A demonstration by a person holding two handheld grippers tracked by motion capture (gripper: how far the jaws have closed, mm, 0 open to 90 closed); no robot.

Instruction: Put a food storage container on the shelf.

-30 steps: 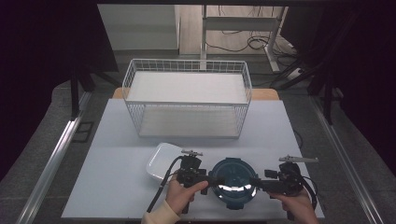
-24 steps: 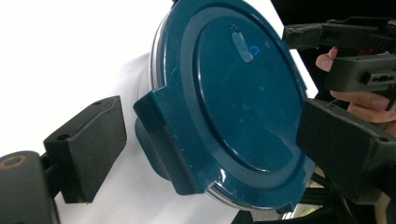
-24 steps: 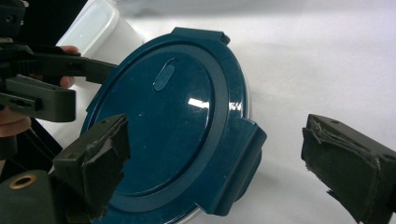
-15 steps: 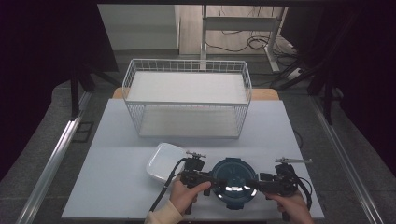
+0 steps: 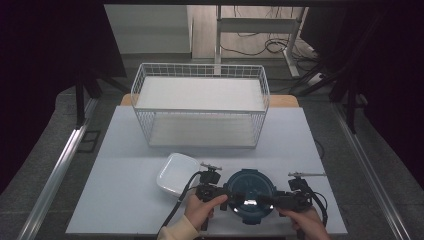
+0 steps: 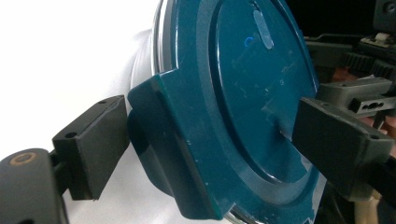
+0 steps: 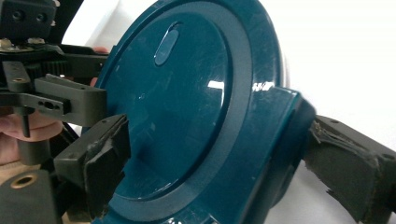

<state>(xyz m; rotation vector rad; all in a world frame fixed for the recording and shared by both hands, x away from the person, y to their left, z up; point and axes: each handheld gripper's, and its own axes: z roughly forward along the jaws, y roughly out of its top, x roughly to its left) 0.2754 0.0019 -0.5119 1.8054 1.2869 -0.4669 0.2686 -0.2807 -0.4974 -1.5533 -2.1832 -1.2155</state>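
Observation:
A round container with a dark teal lid (image 5: 250, 192) sits near the table's front edge. My left gripper (image 5: 227, 192) is shut on the lid's left side flap. In the left gripper view (image 6: 212, 144), one jaw presses the flap's outside and the other rests on the lid (image 6: 252, 93) top. My right gripper (image 5: 274, 200) is shut on the opposite flap. The right gripper view (image 7: 226, 165) has the flap wedged between its jaws, with the lid (image 7: 187, 102) tilted across the frame. Each gripper view also catches the other gripper beyond the lid.
A white square dish (image 5: 172, 172) lies just left of the container, close to my left gripper. A white wire basket (image 5: 200, 109) stands across the back of the pale table (image 5: 125, 150). Dark floor and cables lie beyond.
Both hands have crept slightly inward against the lid. The container and the dish stay where they were.

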